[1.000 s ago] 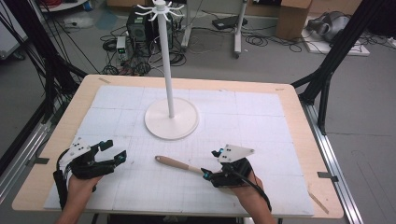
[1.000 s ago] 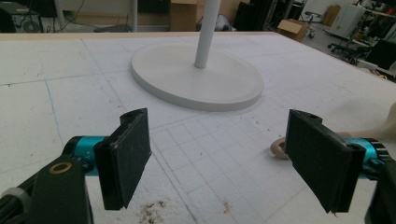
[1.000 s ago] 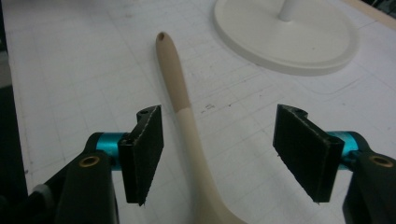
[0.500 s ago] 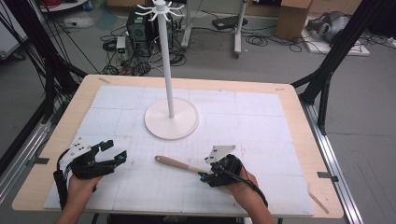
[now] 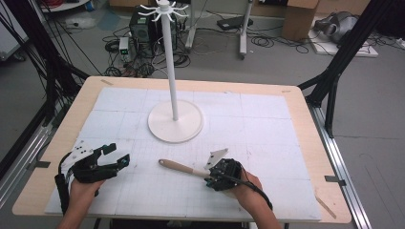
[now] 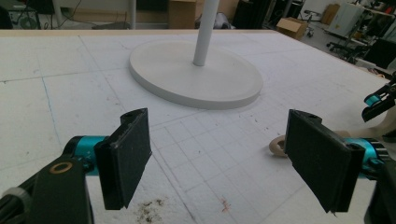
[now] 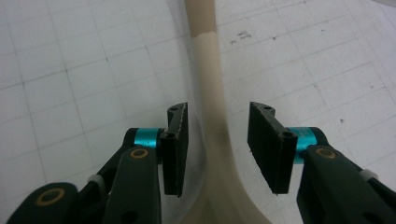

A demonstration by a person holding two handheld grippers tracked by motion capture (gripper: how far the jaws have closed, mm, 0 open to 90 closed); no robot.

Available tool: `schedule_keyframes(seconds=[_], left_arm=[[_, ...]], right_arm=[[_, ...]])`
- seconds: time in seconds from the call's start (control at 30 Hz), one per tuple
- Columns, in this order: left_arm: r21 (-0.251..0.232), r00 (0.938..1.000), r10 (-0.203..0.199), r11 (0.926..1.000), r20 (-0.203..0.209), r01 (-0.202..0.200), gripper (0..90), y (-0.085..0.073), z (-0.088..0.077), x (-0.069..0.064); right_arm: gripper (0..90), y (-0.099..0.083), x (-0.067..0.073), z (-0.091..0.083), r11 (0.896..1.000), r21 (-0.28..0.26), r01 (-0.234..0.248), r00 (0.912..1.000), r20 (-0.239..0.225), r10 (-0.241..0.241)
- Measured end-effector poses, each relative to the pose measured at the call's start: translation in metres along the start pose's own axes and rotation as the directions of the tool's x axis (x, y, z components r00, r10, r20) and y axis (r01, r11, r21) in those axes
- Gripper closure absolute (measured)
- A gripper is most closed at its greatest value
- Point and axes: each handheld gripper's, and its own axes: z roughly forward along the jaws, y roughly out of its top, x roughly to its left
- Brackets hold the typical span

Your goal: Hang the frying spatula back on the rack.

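Note:
A kitchen utensil (image 5: pixel 179 167) with a wooden handle and a cream head lies on the white foam mat (image 5: pixel 267 129), handle pointing left. My right gripper (image 5: pixel 210 180) sits low over its head end. In the right gripper view the cream neck (image 7: pixel 208 70) runs between the jaws of the right gripper (image 7: pixel 217 147). They have just been closing, and a gap still shows on each side. My left gripper (image 5: pixel 118 153) rests at the mat's left, wide open and holding nothing. In its own view the left gripper (image 6: pixel 219 158) faces the handle's ringed tip (image 6: pixel 278 145).
A white hanging stand with a round base (image 5: pixel 165 126) and a tall pole (image 5: pixel 169 62) rises at the mat's centre, behind the utensil. Its base (image 6: pixel 196 77) lies ahead of the left jaws. The wooden table edge (image 5: pixel 305 143) borders the mat.
My right gripper has slid a little left and down over the utensil's head end, and its jaws have narrowed around the neck. The left gripper has stayed still.

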Motion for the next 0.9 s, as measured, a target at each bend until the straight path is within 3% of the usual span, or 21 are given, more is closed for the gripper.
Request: schedule_keyframes(seconds=[0.23, 0.77, 0.9], left_arm=[[0.0, 1.0, -0.001, 1.0, -0.002, 0.001, 23.4, 0.0, -0.0002, 0.0003], [0.002, 1.0, 0.0, 1.0, -0.002, 0.0, 23.5, 0.0001, -0.0004, 0.0005], [0.002, 1.0, -0.001, 1.0, -0.002, 0.001, 23.5, 0.0, -0.0003, 0.0004]], right_arm=[[61.5, 0.0048, -0.0006, 0.0058, 0.998, 0.051, 0.03, 0.9995, -0.003, -0.03], [63.7, 0.0039, -0.0073, 0.0063, 0.999, 0.04, 0.0, 0.9999, -0.011, 0.0], [68.5, 0.0037, -0.0087, 0.006, 0.999, 0.039, -0.008, 0.9998, -0.018, 0.009]])
